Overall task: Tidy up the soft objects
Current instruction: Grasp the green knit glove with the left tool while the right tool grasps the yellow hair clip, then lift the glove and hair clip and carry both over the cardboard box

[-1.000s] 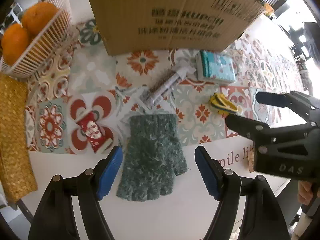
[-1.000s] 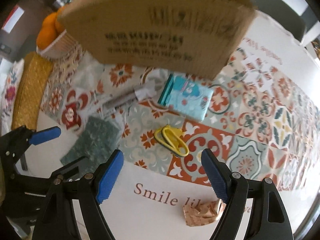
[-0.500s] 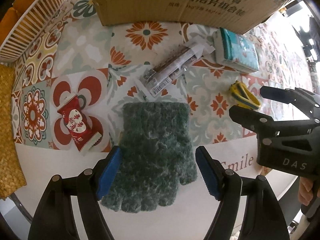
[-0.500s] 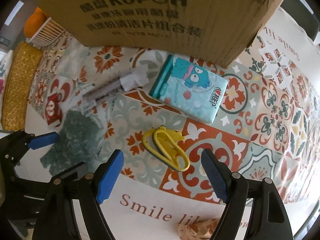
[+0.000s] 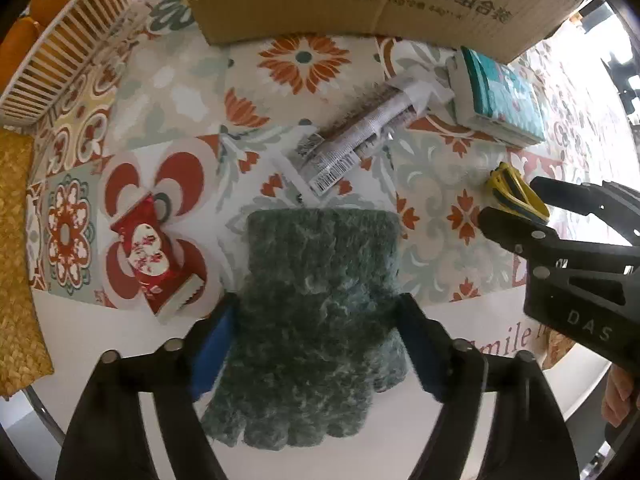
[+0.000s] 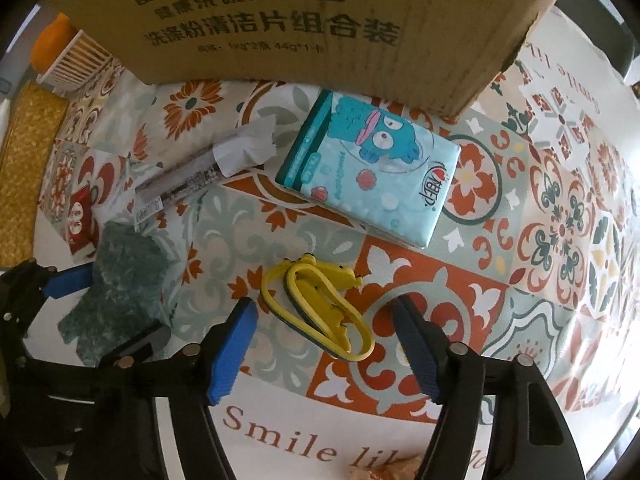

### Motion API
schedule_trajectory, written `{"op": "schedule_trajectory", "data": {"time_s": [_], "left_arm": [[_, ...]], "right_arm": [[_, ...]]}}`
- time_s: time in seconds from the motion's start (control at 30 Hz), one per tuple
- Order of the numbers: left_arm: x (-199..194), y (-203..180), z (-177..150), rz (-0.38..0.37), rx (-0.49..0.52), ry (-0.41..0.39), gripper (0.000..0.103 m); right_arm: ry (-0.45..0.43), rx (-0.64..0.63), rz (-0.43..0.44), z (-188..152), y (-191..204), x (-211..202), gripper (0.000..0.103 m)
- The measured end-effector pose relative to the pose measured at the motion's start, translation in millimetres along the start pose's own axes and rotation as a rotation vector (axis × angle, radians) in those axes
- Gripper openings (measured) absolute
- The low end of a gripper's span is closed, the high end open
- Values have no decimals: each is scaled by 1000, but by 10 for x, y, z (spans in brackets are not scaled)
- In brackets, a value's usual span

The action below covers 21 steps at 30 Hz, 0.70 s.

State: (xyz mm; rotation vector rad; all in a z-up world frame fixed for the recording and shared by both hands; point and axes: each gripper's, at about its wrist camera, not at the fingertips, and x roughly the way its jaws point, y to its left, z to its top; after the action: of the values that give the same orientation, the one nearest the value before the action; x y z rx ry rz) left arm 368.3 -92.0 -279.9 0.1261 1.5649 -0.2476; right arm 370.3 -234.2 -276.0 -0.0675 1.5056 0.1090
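Note:
A fuzzy dark green glove (image 5: pixel 320 288) lies flat at the edge of the patterned cloth. My left gripper (image 5: pixel 316 348) points down over it. Its blue pads (image 5: pixel 212 352) stand at the glove's two sides and the jaws are closing, with no squeeze showing. A yellow and green looped thing (image 6: pixel 320 308) lies on the cloth to the right. My right gripper (image 6: pixel 324 350) hangs over it, jaws closing, the pads (image 6: pixel 232 352) still apart from it. The right wrist view also shows the glove (image 6: pixel 120 272) at the left.
A large cardboard box (image 6: pixel 300 20) stands at the back. In front of it lie a blue tissue pack (image 6: pixel 372 172), a long snack wrapper (image 5: pixel 360 140) and a red candy packet (image 5: pixel 152 256). A white basket (image 5: pixel 68 40) and a woven mat (image 5: pixel 16 260) are at the left.
Both grippers have come down toward the table. The left one now straddles the glove. The right one's jaws have narrowed around the yellow thing.

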Motion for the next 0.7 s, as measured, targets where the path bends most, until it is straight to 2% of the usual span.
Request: {"op": "schedule_trajectory", "data": {"time_s": [0.1,0.17,0.2,0.37,0.43,0.5,0.7], "left_arm": [[-42,21,-7,18,18,-27,59],[-64,7,-9,24,18,-35,45],[-66,9,-13,17,16,-37,43],[-87,-17,20,5,24,-44,35],[-102,-1,-5,-7,27,-45,34],[-190,30,-72,-15,27,-52,33],[-400,-37,-174,-3,59,-111,32]], "right_arm": [[-14,-9,-31,2,102,11,48],[-26,-11,-40,-17,174,18,34],[-31,-15,-43,-37,166,23,31],[-49,10,-18,-116,241,-5,30],[-57,14,-12,-148,242,-29,30],[-66,25,4,-186,200,-73,24],[-106,50,26,-368,196,-219,24]]}}
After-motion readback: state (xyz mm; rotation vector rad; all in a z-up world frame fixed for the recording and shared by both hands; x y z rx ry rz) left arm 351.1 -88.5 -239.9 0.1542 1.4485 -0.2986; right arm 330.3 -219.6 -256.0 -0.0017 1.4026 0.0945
